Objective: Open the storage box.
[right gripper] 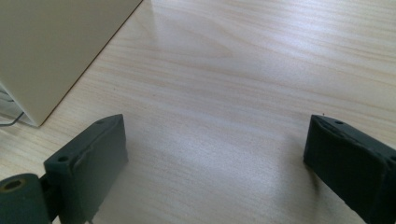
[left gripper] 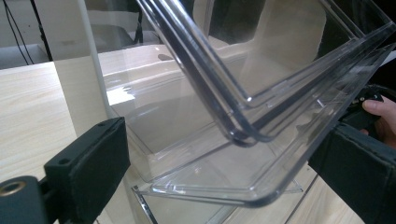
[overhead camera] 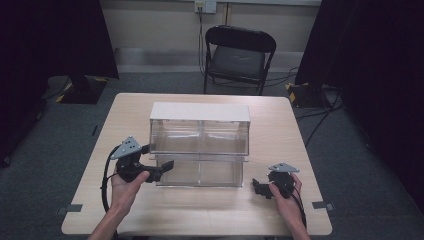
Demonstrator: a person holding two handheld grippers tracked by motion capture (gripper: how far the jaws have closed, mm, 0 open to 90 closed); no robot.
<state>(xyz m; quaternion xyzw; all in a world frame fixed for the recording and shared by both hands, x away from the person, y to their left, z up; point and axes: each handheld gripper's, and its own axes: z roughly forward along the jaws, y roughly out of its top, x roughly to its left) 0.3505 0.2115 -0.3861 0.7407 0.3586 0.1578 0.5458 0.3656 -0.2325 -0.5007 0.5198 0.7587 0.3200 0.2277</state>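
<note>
Glossy clear plastic drawer unit on a matt wood-grain table.

Light wooden table standing on grey floor, carrying clear plastic drawer cabinet sitting near centre.

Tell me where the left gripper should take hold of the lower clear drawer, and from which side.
Grip the drawer by its front lip, coming from the person's side of the table. That rounded front edge juts out past the cabinet and is thin enough to pinch. The left gripper already stands open around it, one of its fingers on each side.
</note>
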